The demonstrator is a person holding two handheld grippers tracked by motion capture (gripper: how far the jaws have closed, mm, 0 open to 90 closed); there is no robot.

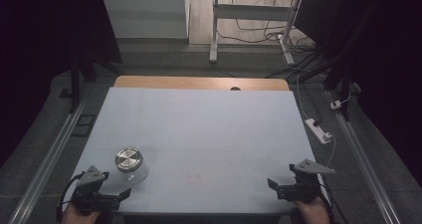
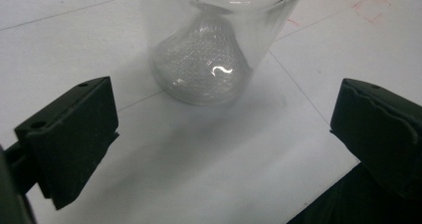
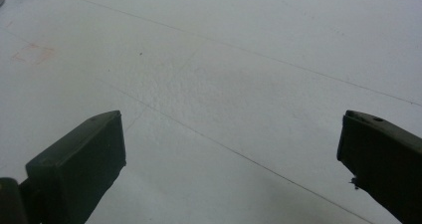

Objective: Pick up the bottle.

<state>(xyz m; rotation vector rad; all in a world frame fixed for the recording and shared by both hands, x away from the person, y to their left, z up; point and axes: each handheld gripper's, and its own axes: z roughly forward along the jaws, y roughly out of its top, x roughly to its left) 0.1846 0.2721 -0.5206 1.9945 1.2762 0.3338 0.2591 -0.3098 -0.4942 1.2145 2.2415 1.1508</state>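
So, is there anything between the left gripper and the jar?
No. In the left gripper view, bare table lies between the open left gripper and the jar.

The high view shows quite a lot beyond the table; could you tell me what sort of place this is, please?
Probably a lab or workshop recording station: a white-covered wooden table on dark carpet, a white power strip with trailing cables on the floor, and a white metal desk frame behind.

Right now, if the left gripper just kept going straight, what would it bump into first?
Probably the jar. In the left gripper view it stands right ahead of the left gripper, whose open jaws are not touching it. Exactly how far off it is, I can't tell.
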